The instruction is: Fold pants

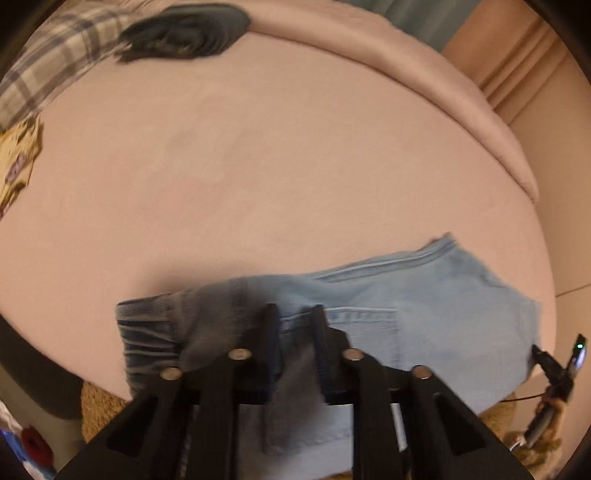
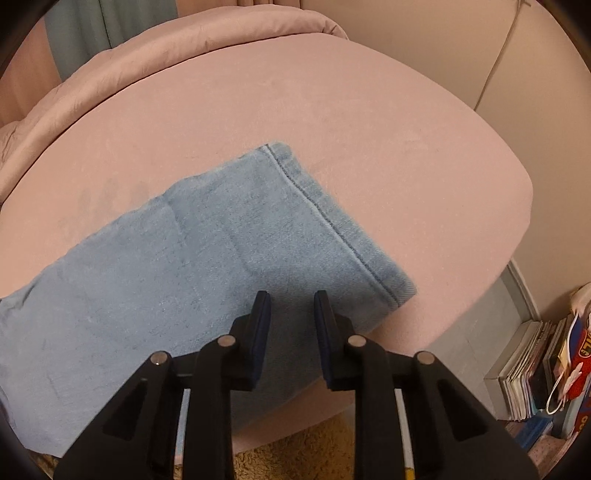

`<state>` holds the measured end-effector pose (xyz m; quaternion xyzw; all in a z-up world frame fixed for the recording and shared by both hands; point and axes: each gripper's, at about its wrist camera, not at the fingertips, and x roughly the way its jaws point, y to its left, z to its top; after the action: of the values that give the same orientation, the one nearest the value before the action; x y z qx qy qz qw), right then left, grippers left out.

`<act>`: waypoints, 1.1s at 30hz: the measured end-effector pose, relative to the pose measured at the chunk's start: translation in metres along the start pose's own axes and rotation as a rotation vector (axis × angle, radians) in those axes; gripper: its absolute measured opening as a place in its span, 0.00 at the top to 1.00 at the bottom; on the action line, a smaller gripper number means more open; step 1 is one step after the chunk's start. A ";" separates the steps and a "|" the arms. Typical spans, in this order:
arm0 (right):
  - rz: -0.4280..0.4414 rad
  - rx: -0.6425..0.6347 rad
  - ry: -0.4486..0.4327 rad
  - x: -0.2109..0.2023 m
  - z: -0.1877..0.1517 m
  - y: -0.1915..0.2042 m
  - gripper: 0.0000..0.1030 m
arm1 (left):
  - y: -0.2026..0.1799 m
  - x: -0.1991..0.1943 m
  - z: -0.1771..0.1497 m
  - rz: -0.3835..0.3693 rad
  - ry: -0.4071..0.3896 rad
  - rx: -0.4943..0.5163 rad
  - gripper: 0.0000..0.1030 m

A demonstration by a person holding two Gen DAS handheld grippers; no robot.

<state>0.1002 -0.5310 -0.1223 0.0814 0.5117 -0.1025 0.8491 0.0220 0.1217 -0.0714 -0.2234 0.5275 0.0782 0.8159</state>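
Note:
Light blue denim pants (image 1: pixel 424 306) lie folded along the near edge of a pink bed (image 1: pixel 258 166). In the left wrist view my left gripper (image 1: pixel 293 314) hovers open just above the waistband end, with the elastic waistband (image 1: pixel 147 328) to its left and a back pocket (image 1: pixel 365 332) to its right. In the right wrist view my right gripper (image 2: pixel 291 301) is open and empty over the leg end of the pants (image 2: pixel 184 258), near the stitched hem (image 2: pixel 332 225). Neither gripper holds cloth.
A dark garment (image 1: pixel 184 33) and a plaid cloth (image 1: pixel 48 62) lie at the bed's far left. A rolled pink duvet (image 2: pixel 147 55) lies along the far edge. Books (image 2: pixel 528 362) are stacked on the floor to the right. A tan rug (image 2: pixel 303 450) lies below the bed.

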 end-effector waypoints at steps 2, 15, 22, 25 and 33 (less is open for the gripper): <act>-0.005 -0.001 0.004 0.005 0.003 0.000 0.79 | 0.010 0.002 -0.003 -0.030 0.000 -0.032 0.92; 0.347 -0.278 -0.049 -0.065 0.037 0.169 0.58 | 0.024 -0.051 0.010 -0.129 -0.127 -0.038 0.42; 0.704 -0.610 0.169 -0.057 0.018 0.342 0.42 | 0.058 -0.028 0.014 -0.054 -0.043 -0.073 0.36; 0.689 -0.685 0.227 -0.042 0.007 0.383 0.41 | 0.063 -0.013 0.011 -0.074 0.010 -0.077 0.36; 0.622 -0.820 0.356 -0.004 -0.023 0.414 0.86 | 0.070 -0.028 -0.004 -0.087 -0.069 -0.052 0.60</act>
<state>0.1853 -0.1254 -0.1161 -0.0926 0.5973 0.3769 0.7018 -0.0188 0.1853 -0.0673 -0.2644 0.4865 0.0637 0.8303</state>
